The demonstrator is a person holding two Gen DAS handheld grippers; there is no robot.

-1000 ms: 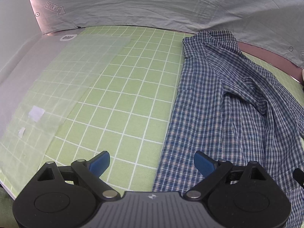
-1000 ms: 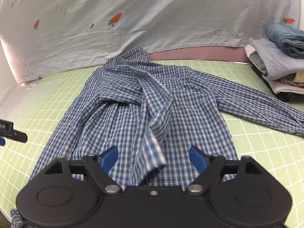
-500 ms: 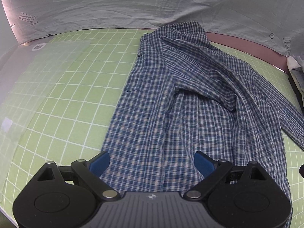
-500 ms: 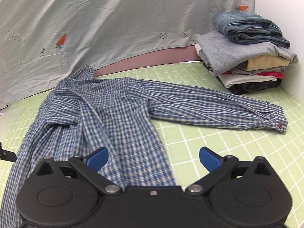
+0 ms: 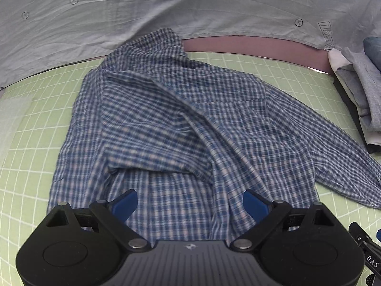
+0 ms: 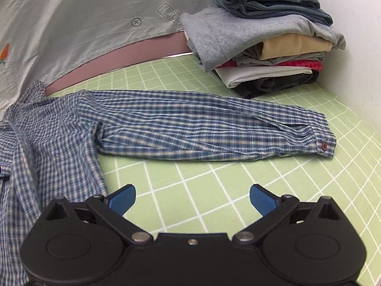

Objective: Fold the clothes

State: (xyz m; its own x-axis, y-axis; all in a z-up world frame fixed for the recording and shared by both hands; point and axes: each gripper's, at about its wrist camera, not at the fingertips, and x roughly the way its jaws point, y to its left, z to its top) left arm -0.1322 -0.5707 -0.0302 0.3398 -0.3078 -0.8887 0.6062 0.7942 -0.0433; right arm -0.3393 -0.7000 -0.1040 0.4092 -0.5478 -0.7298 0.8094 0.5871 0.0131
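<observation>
Now the shirt [image 5: 181, 128] lies rumpled on the green mat [image 6: 214, 186], 1 sleeve [image 6: 214, 133] stretched toward the pile [image 6: 266, 47]. Left tongs [image 5: 190, 202] hover released, seemingly above its hem; right tongs [image 6: 193, 196] gape over bare mat.

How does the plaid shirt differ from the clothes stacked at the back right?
The plaid shirt lies unfolded and rumpled on the green grid mat, one sleeve stretched out; the stacked clothes are folded and piled. The shirt is one blue check garment; the stack mixes denim, grey, tan, red, white and black. Both rest on the mat, untouched by either open gripper.
</observation>
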